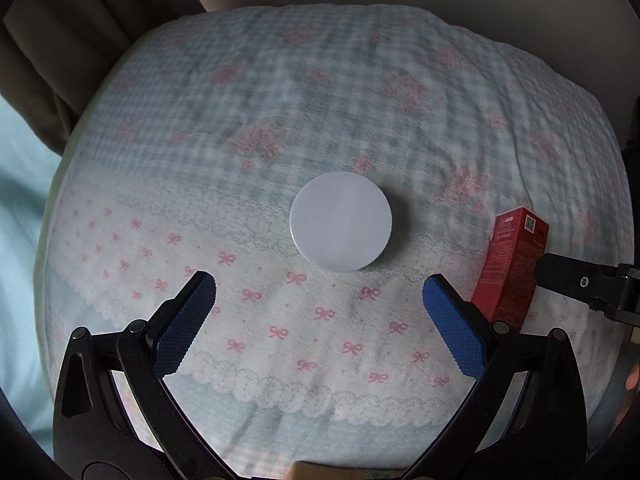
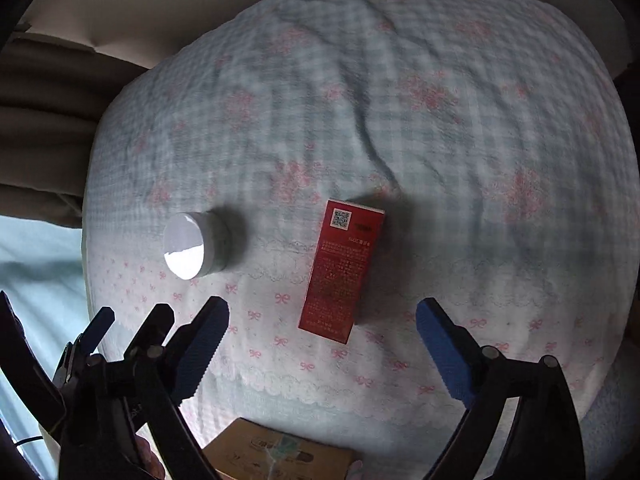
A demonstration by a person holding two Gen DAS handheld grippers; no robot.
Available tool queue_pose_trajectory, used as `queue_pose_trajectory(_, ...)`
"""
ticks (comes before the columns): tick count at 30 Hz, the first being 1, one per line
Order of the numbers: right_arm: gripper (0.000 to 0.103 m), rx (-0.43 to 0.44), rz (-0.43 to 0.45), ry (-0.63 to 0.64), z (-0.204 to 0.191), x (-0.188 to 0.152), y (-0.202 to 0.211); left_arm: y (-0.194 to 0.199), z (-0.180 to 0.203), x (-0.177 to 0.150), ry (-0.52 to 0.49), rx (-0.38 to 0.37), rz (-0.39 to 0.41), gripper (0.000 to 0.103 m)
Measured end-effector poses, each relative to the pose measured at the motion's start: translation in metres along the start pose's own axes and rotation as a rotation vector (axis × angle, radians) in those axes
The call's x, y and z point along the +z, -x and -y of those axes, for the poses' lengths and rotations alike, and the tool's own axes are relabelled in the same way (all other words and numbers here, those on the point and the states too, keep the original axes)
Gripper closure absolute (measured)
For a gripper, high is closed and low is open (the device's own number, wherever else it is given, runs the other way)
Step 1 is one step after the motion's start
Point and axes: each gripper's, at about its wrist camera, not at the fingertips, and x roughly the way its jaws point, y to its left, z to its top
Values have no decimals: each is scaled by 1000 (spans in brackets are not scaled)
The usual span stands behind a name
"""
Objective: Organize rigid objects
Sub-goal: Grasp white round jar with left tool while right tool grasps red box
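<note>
A white round jar [image 1: 341, 221] stands on the patterned cloth [image 1: 280, 120], just beyond my left gripper [image 1: 319, 286], whose blue pads are wide apart and hold nothing. A red box [image 2: 342, 276] with a QR code on top stands upright on the cloth [image 2: 440, 160]. Its base lies between the tips of my right gripper [image 2: 322, 308], which is open, and the pads are clear of the box. In the right wrist view the jar [image 2: 196, 244] is off to the left and the left gripper [image 2: 132, 318] is at the lower left. The left wrist view shows the red box [image 1: 512, 264] at its right.
The cloth, gingham with pink bows, covers a rounded raised surface. A brown cardboard box [image 2: 276, 456] lies at the near edge under the grippers. Beige curtains [image 1: 60, 60] hang at the back left, and a pale blue sheet [image 1: 20, 220] lies lower on the left.
</note>
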Motion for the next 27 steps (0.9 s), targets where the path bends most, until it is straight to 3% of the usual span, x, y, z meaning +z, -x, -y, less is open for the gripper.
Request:
queue_pose_trajectory(7,36,-26,-39,-150,13,6,-47,-55,13,10,-55,-3,-11,2)
queue_pose_trajectory(16,59,-58,-71,-249,30,14,-65,-78,26,24,-82,-2,-3,22)
queue_pose_trajectory(18,60,-43,-82,-266,38,15,-66,-79,25,26,-71,14,8,33)
queue_pose_trajectory(27,62,7,-109,-281,59,22,-58,-77,25,35,-59,30,-5,33)
